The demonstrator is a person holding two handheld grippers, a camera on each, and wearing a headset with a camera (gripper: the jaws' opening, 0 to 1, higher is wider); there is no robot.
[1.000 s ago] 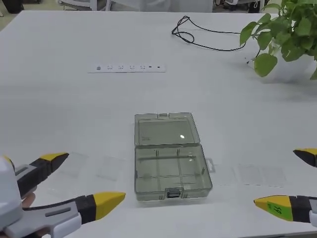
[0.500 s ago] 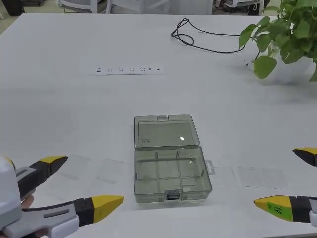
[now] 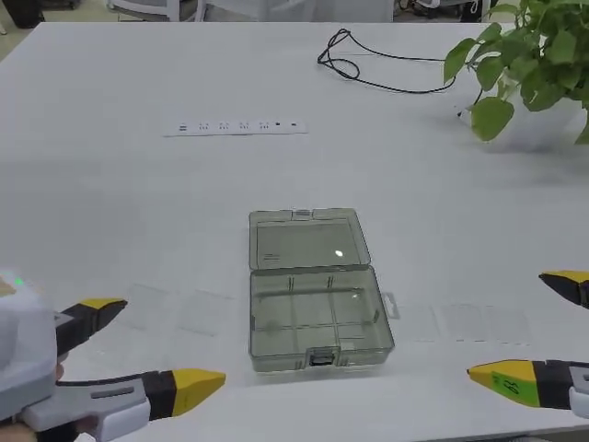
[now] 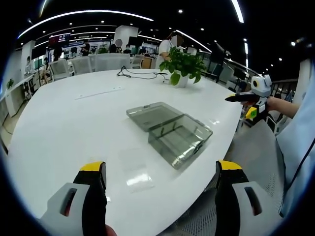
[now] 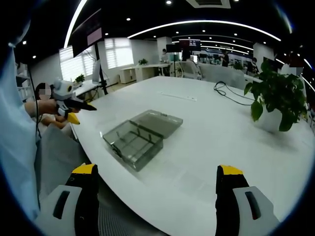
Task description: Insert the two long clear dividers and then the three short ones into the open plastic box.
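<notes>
Our left gripper point(image 3: 166, 341) eased back slightly; it & right gripper point(image 3: 513, 325) gape wide, empty; box point(image 3: 317, 322) by worktop's point(image 3: 138, 203) near edge untouched.

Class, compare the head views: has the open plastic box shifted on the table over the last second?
No. The plastic box keeps its spacing from the white power strip.

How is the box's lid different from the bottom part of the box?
The lid lies open and flat, farther from the person; the bottom part sits nearer. The lid looks plain inside; the bottom part shows thin lines splitting it into spaces. The bottom part looks deeper than the lid. Both are smoky clear plastic, joined along one edge.
</notes>
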